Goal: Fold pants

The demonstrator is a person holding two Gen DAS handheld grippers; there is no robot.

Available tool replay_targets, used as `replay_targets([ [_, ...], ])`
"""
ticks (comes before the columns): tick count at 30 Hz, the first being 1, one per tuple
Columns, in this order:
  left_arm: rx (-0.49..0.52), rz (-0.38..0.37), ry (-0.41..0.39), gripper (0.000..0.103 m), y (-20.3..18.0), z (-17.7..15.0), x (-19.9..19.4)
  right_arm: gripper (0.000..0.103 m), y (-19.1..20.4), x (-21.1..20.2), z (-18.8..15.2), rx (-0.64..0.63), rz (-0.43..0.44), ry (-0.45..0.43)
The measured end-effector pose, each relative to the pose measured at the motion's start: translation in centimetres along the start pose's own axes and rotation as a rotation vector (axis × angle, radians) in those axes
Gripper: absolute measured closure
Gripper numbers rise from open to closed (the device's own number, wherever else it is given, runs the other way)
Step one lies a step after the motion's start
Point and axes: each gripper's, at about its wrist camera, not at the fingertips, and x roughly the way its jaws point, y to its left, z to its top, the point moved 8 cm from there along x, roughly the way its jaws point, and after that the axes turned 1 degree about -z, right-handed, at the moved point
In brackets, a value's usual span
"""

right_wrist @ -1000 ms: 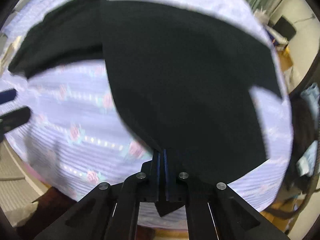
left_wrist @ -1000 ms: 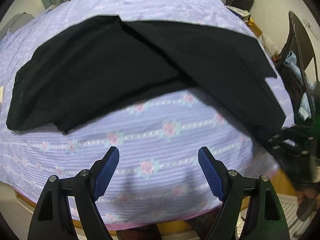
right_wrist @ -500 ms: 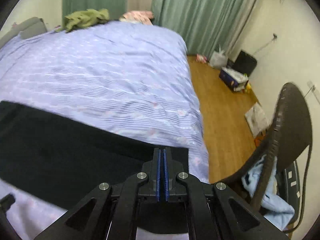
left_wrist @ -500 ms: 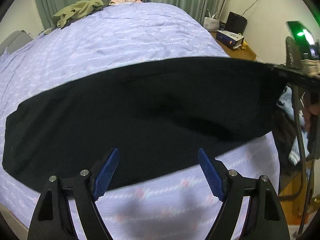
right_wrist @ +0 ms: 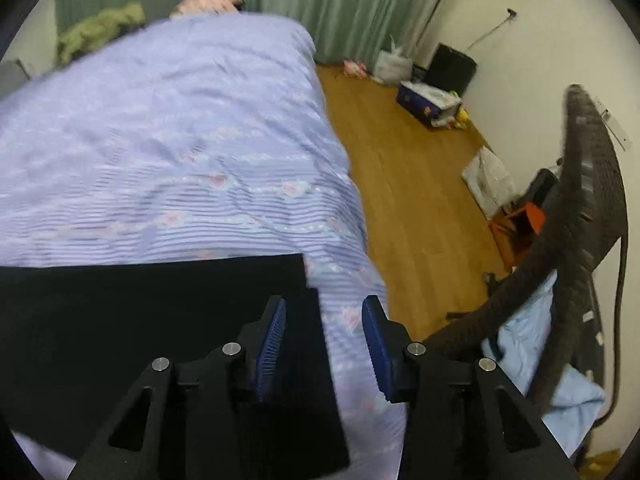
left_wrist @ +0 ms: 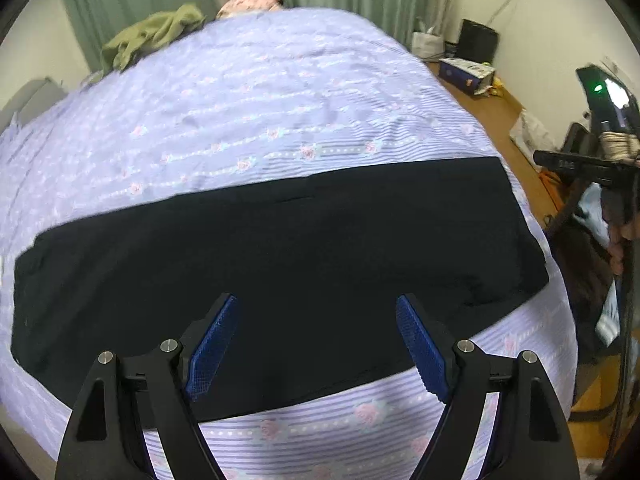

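The black pants (left_wrist: pixel 280 264) lie flat across the lilac flowered bedspread (left_wrist: pixel 248 112), one leg laid over the other in a long dark band. My left gripper (left_wrist: pixel 318 344) hovers open above the band's near edge with nothing between its blue pads. In the right wrist view the leg ends of the pants (right_wrist: pixel 160 320) rest near the bed's right edge. My right gripper (right_wrist: pixel 324 344) is over that hem corner, its jaws opening, the cloth lying loose under the left pad and no longer pinched. The right gripper's body (left_wrist: pixel 580 166) shows at the far right of the left wrist view.
A dark wicker chair (right_wrist: pixel 576 240) with a pale blue cloth (right_wrist: pixel 532 364) stands right of the bed. Wooden floor (right_wrist: pixel 404 184) holds a box (right_wrist: pixel 428 104), bags and a black bin. An olive garment (left_wrist: pixel 156 36) and pink pillow lie at the bed's far end, before green curtains.
The right gripper carried the upper pant leg across onto the other leg, lowered it near the bed's right edge and parted its jaws. The left gripper moved forward over the pants, staying open.
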Motion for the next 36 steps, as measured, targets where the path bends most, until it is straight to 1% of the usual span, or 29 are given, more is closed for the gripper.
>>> replay_targets([
  [1, 0.012, 0.005, -0.016, 0.022, 0.3, -0.3, -0.6, 0.062, 0.4, -1.2, -0.5, -0.007, 0.018, -0.014],
  [3, 0.041, 0.018, -0.053, 0.022, 1.2, -1.6, -2.2, 0.057, 1.7, -4.1, -2.0, -0.018, 0.074, -0.046],
  [4, 0.052, 0.027, -0.067, 0.022, 1.7, -2.2, -2.9, 0.050, 2.5, -5.8, -3.2, -0.018, 0.105, -0.064],
  [5, 0.064, 0.044, -0.078, 0.022, 2.3, -2.9, -3.6, 0.047, 3.0, -6.6, -3.9, -0.020, 0.120, -0.074],
  [7, 0.082, 0.084, -0.080, 0.022, 3.7, -4.7, -4.5, 0.047, 4.4, -8.4, -6.3, -0.031, 0.159, -0.087],
  [10, 0.071, 0.092, -0.051, 0.022, 4.6, -7.1, -4.7, 0.047, 5.2, -8.7, -9.7, -0.004, 0.180, -0.073],
  [13, 0.075, 0.075, -0.021, 0.022, 3.9, -8.4, -3.2, 0.047, 4.6, -7.0, -11.9, 0.072, 0.198, -0.023],
  [15, 0.103, 0.060, -0.013, 0.022, 2.5, -8.7, -1.9, 0.047, 3.8, -5.8, -12.9, 0.131, 0.209, -0.011],
  [17, 0.133, 0.054, -0.017, 0.022, 1.2, -8.2, -0.7, 0.047, 3.0, -4.6, -13.4, 0.191, 0.219, 0.004],
  [21, 0.162, 0.049, -0.027, 0.022, -1.0, -6.7, 1.4, 0.048, 1.1, -1.4, -13.7, 0.359, 0.293, 0.036],
  [25, 0.164, 0.040, -0.020, 0.022, -2.3, -5.4, 3.0, 0.049, -0.2, 1.5, -13.9, 0.522, 0.378, 0.066],
  [31, 0.199, 0.032, -0.003, 0.022, -4.0, -5.1, 4.0, 0.049, -0.9, 6.0, -14.9, 0.665, 0.430, 0.155],
  [33, 0.202, 0.021, 0.005, 0.022, -4.7, -5.4, 4.2, 0.053, -0.7, 7.0, -15.3, 0.701, 0.453, 0.174],
  [34, 0.204, 0.018, 0.008, 0.022, -5.0, -5.5, 4.3, 0.064, -0.6, 7.3, -15.3, 0.716, 0.471, 0.175],
  [35, 0.207, 0.012, 0.014, 0.022, -5.3, -5.6, 4.4, 0.080, -0.5, 7.6, -15.3, 0.740, 0.502, 0.180],
  [36, 0.209, 0.007, 0.018, 0.022, -5.6, -5.7, 4.5, 0.086, -0.4, 7.7, -15.3, 0.758, 0.519, 0.184],
])
